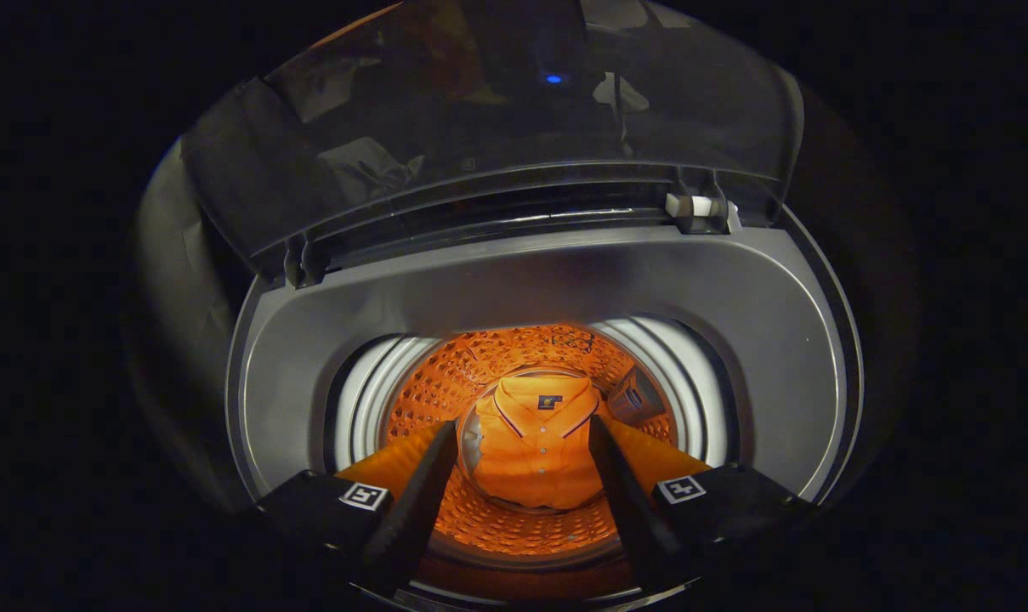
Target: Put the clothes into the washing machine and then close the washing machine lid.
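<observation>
The gripper point(522, 442) points down into the mouth of a top-loading washing machine point(760, 314), its two fingers spread wide apart with nothing held between them. Each finger is a long tapering wedge, and each carries a small square printed marker point(364, 495) on the blocky mount at its base.

An orange polo shirt point(535, 446) lies at the bottom of the drum point(445, 382), seen in the gap between the fingers and well beyond their tips. It rests neatly folded with its collar, buttoned placket and a small dark chest patch facing up. The cloth looks smooth and matte.

The drum wall is shiny metal pressed into a regular dimpled pattern, and it glows orange with the shirt's reflection. A ribbed pale ring point(369, 399) circles the drum's mouth, set inside a broad smooth grey plastic surround.

The lid point(496, 127) stands raised at the machine's far edge. It is dark, glossy, curved and see-through, hinged at two points.
</observation>
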The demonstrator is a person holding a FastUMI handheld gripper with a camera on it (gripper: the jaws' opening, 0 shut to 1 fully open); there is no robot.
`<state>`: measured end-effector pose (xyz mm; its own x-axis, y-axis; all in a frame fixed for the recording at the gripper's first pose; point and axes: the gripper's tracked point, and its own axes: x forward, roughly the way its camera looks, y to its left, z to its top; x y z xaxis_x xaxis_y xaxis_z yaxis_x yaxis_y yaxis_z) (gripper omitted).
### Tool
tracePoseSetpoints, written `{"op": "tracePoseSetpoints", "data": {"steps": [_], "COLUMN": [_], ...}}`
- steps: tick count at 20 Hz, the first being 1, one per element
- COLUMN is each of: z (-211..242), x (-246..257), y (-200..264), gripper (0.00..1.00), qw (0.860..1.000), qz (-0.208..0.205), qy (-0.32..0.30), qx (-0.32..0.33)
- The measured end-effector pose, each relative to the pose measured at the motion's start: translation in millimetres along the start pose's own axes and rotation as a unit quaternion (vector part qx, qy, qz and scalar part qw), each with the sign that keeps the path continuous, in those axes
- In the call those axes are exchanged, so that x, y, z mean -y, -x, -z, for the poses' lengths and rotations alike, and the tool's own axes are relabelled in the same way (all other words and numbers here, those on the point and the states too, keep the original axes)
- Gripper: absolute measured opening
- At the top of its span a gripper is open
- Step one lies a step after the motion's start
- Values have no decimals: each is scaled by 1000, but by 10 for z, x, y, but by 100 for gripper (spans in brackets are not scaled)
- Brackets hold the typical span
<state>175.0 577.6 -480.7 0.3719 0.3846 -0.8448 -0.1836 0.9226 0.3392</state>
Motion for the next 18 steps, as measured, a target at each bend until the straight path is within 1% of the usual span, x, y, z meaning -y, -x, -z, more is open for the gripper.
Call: {"op": "tracePoseSetpoints", "data": {"steps": [4,10,14,18], "z": [-49,-275,-453,-775], "x": [-22,-117,-197,-255], "y": [135,523,852,1296], "gripper": [99,99,99,99], "qw": [1000,995,989,977], "qz": [2,-10,-27,-40], "qy": [6,17,10,10], "qx": [19,93,148,210]}}
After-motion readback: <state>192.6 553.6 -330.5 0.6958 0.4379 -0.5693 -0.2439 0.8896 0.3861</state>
